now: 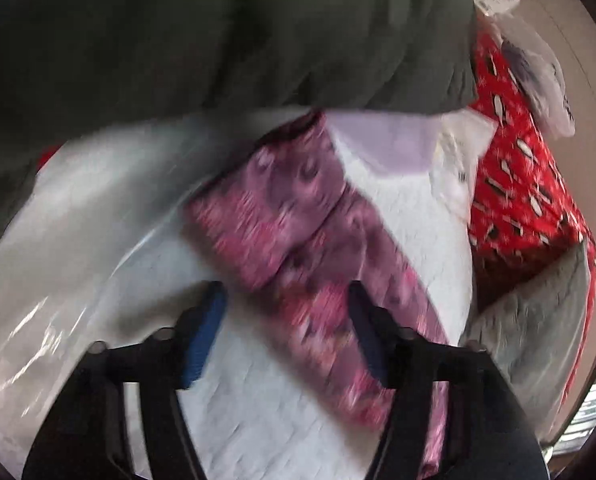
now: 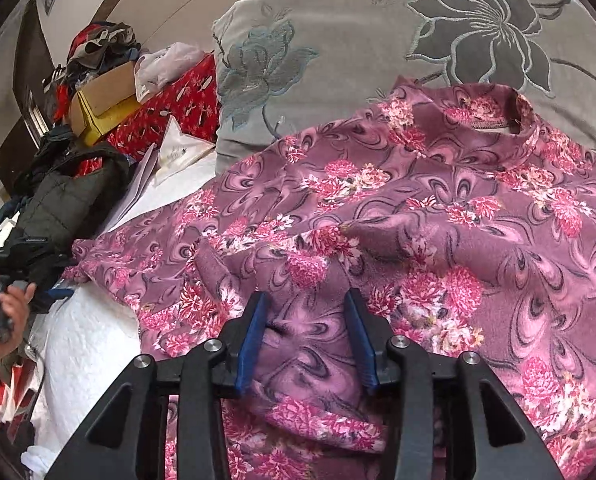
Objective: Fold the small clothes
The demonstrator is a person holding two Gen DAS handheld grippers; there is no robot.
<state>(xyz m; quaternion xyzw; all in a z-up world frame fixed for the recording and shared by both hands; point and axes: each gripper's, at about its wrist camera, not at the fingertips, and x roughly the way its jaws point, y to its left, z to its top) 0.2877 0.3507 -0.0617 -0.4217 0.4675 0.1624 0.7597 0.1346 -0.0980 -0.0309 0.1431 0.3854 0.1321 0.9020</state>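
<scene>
Left gripper (image 1: 284, 320): jaws stand well apart over the white quilted bed cover (image 1: 258, 420); nothing pinched. A strip of the garment runs past the right-hand finger; contact cannot be told, view blurred.
Garment: mauve fleece top with pink flower print (image 2: 398, 220), spread on the bed, creased across the middle.
Long axis: from the hem at the near edge of the right wrist view up to the stand-up collar (image 2: 494, 120); collar points away, towards the pillow.
Sleeve (image 2: 110, 256): reaches out to the left of the body, lying on the cover.
Right gripper (image 2: 306, 340): jaws partly open, a raised fold of the fleece lying between the blue pads (image 2: 252, 344); pads not pressing it.
Backdrop: grey pillow with embroidered flowers (image 2: 358, 40) just behind the collar; red patterned cloth (image 2: 178, 112) at left.
</scene>
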